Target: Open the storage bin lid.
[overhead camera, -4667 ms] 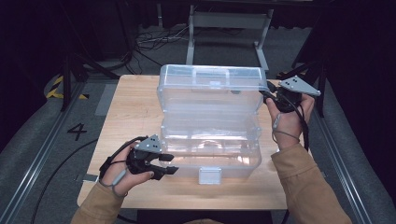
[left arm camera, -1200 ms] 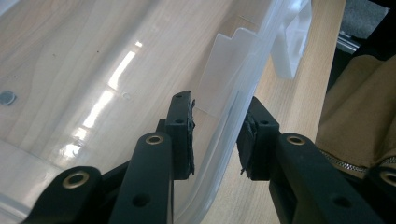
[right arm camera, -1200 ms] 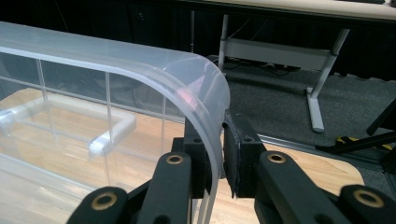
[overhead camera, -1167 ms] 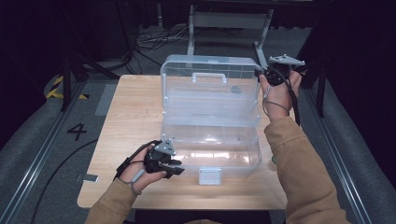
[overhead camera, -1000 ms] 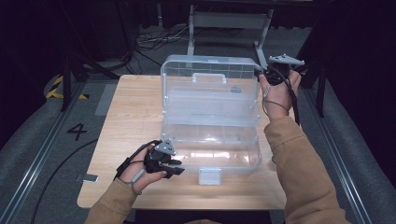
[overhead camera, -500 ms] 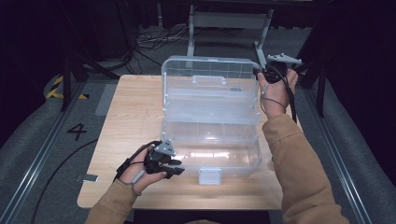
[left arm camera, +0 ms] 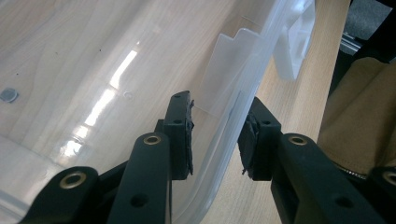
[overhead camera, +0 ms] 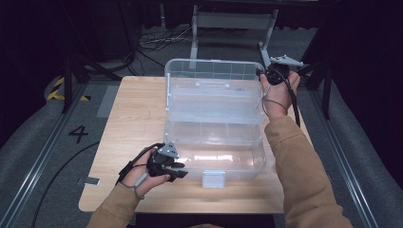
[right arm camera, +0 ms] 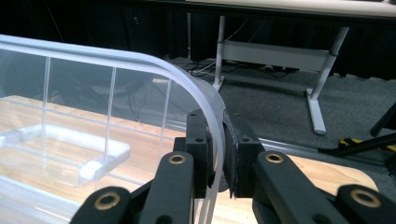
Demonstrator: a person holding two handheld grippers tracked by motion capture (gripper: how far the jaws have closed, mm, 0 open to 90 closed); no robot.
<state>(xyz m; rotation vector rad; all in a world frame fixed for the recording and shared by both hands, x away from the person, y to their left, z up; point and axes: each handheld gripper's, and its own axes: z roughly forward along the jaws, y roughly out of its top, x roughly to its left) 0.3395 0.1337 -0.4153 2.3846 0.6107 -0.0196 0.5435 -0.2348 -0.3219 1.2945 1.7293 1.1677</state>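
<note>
A clear plastic box stands open on the wooden table (overhead camera: 128, 118). Its base (overhead camera: 216, 159) lies near the front edge. The lid (overhead camera: 214, 90) stands about upright behind it. My right gripper (overhead camera: 262, 74) is at the lid's top right corner. In the right gripper view my right gripper (right arm camera: 218, 154) is shut on the lid's curved rim (right arm camera: 205, 100). My left gripper (overhead camera: 178, 171) is at the base's front left corner. In the left gripper view my left gripper (left arm camera: 215, 135) stands open astride the base's front wall (left arm camera: 229, 116), one pad inside and one outside.
A white latch (overhead camera: 213, 179) hangs at the middle of the base's front. The lid carries a clear handle (right arm camera: 70, 140). A metal table frame (overhead camera: 233, 21) and cables (overhead camera: 157, 40) are on the floor behind. A yellow-black strip (overhead camera: 59, 90) lies at the left.
The lid has swung up from lying back flat to about upright, with my right gripper on its corner. My left gripper has moved from the base's left side to its front left corner.
</note>
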